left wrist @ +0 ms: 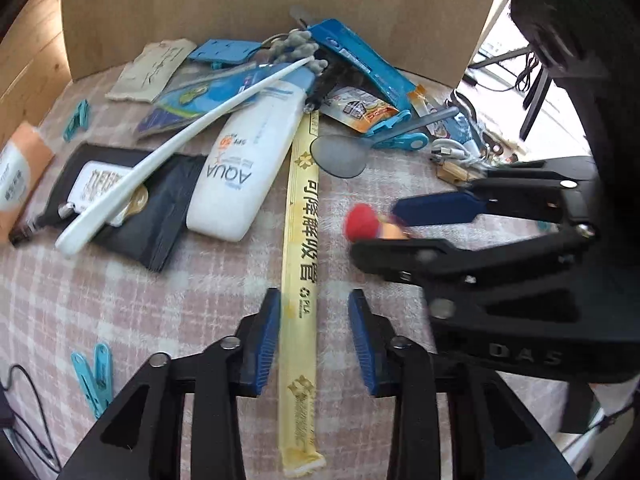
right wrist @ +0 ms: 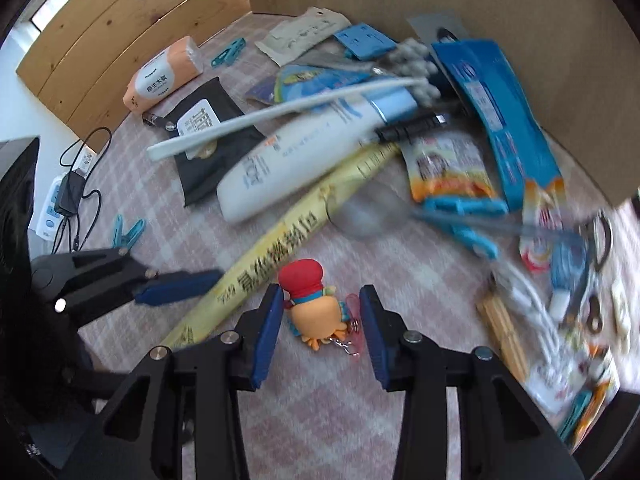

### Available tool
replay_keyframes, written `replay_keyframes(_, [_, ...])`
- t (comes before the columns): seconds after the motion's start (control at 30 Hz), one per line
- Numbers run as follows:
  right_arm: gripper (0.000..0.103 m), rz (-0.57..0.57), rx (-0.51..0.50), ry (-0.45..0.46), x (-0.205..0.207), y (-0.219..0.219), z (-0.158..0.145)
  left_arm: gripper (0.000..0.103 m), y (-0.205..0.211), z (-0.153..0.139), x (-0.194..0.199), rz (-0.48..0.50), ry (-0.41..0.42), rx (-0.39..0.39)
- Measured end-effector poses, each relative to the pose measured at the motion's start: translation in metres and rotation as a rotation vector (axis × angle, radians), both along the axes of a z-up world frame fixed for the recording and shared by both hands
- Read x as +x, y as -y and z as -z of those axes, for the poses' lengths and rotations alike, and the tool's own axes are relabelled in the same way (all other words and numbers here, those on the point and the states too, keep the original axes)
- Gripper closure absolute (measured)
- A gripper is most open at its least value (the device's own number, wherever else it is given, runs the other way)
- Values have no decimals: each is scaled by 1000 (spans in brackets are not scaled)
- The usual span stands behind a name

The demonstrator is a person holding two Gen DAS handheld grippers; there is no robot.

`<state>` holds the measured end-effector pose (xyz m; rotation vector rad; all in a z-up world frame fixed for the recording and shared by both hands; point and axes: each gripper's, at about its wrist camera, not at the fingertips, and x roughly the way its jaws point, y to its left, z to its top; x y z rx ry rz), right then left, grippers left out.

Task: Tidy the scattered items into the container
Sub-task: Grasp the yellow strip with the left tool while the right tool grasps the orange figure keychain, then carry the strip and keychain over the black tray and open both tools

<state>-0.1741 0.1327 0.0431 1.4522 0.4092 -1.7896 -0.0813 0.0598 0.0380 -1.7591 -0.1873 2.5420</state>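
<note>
A long yellow paper straw sleeve (left wrist: 301,240) lies on the pink checked cloth between the fingers of my open left gripper (left wrist: 314,340); the blue pads stand on either side, apart from it. A small orange keychain toy with a red cap (right wrist: 316,304) lies between the fingers of my open right gripper (right wrist: 320,332), close to the left pad. In the left wrist view the toy (left wrist: 366,222) shows between the right gripper's fingers (left wrist: 436,208). The cardboard box wall (left wrist: 280,12) stands behind the pile.
A white AQUA tube (left wrist: 248,160), white shoehorn (left wrist: 176,148), black pouch (left wrist: 132,208), clear spoon (left wrist: 340,156), blue packets (left wrist: 360,60), teal clips (left wrist: 94,376), tissue pack (right wrist: 164,76) and white cables (right wrist: 532,300) lie scattered. A charger and wires (right wrist: 70,196) lie at the left edge.
</note>
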Motion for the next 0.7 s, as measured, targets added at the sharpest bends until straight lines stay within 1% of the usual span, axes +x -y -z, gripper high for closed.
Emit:
replay_keyframes(0.03, [64,16,-5,6,0,-5,1,88,0,0,-1,2,2,1])
replay_keyframes(0.07, [65,33,-10,15,0,-9,1,91,2,1,-1,1,6,12])
replay_keyframes(0.17, [65,66,-14,19,4,-19,1,93,6,1,-1,-11,13,48])
replay_keyframes(0.3, [65,123,-22,35,8,-30,1,93,10,0,9,-22,26,95])
replay_keyframes(0.47, [65,197,-46,49,16,-51,-2,93,7,-8,34,-19,10,109])
replay_keyframes(0.7, [65,302,-97,54,32,-88,-18,93,14,-33,62,-56,-39,134])
